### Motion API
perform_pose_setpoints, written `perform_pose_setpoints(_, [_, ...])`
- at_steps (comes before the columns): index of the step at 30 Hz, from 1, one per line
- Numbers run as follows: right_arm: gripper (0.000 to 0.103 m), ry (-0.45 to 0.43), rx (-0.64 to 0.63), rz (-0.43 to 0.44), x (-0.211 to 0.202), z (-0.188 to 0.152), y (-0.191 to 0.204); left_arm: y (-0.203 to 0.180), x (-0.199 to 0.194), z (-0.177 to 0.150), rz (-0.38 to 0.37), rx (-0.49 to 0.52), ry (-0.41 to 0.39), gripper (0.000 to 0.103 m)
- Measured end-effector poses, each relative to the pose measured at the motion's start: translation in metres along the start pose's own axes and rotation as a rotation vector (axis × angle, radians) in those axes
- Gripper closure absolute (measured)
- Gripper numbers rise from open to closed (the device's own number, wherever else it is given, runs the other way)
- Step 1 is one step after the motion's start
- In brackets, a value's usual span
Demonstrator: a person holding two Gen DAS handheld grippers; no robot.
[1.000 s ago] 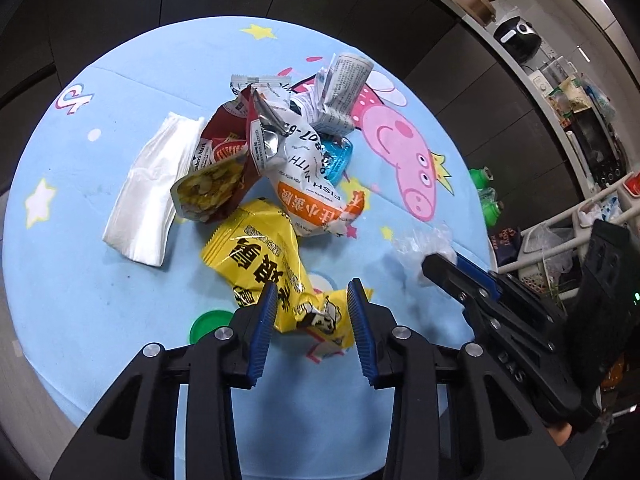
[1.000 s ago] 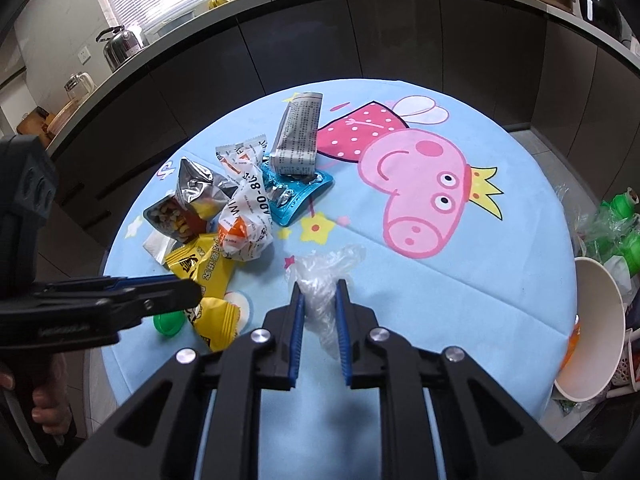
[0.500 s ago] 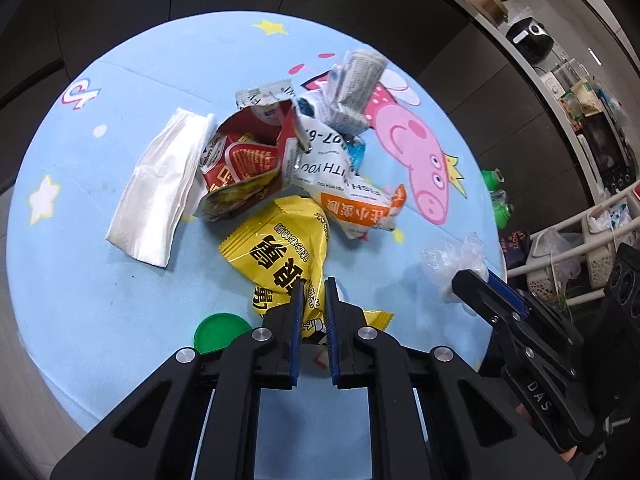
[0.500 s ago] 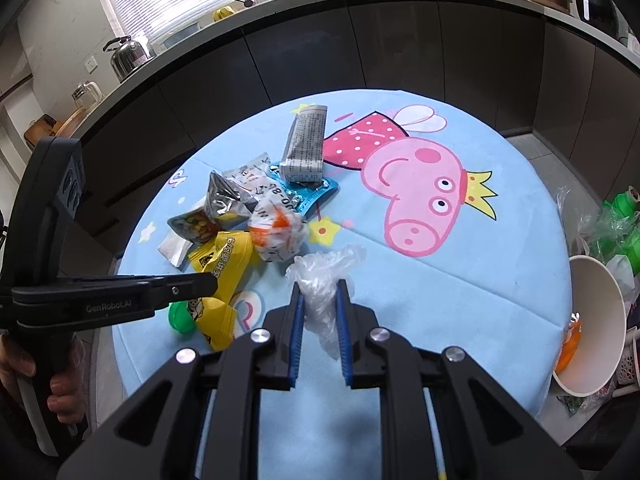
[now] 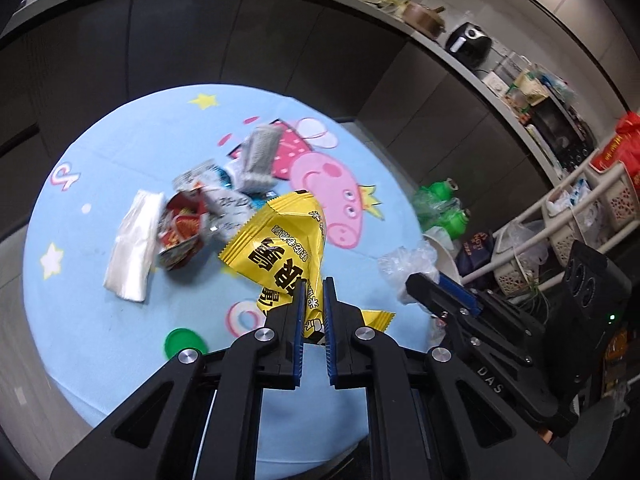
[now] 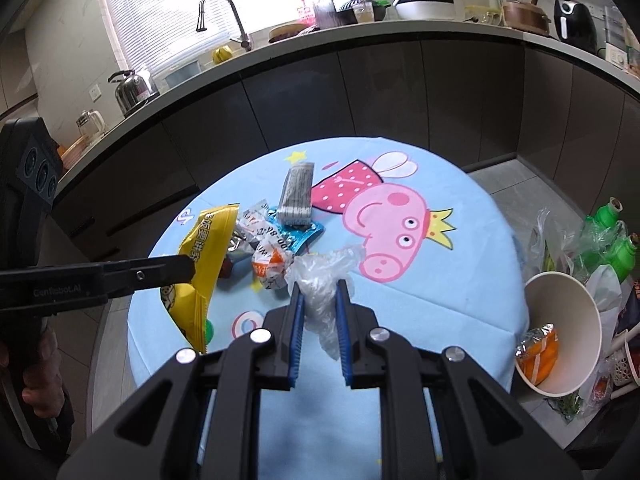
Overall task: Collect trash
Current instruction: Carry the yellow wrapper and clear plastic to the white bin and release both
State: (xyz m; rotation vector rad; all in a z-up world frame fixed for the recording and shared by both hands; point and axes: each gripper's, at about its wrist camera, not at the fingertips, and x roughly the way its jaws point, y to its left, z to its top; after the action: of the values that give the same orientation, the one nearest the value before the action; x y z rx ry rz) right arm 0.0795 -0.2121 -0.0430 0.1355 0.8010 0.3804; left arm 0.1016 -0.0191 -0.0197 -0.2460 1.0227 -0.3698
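Yellow wrapper (image 5: 280, 256) pinched upright in left gripper (image 5: 311, 286), right gripper (image 6: 319, 292) clamping clear plastic (image 6: 320, 276)

A yellow snack wrapper (image 5: 280, 256) with black print hangs crumpled above the bench (image 5: 100, 320). A clear plastic bag (image 6: 320, 280) is bunched. Other wrappers (image 5: 192, 216) lie heaped mid-bench.

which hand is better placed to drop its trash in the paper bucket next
Right, probably. The right tongs, shut on the clear plastic wrap, are nearer the paper bucket beside the table; the left tongs hold the yellow snack bag farther away.
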Motion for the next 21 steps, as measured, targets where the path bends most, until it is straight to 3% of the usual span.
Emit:
perform_pose_setpoints(11, [0.087, -0.083, 0.096, -0.096, -0.041, -0.005, -0.049, -0.079, 0.021, 0.023, -0.104, 0.164, 0.012, 0.095])
perform_pose_setpoints(21, [0.087, -0.123, 0.222, -0.189, -0.067, -0.023, -0.114, -0.158, 0.066, 0.031, -0.205, 0.302, 0.081, 0.095])
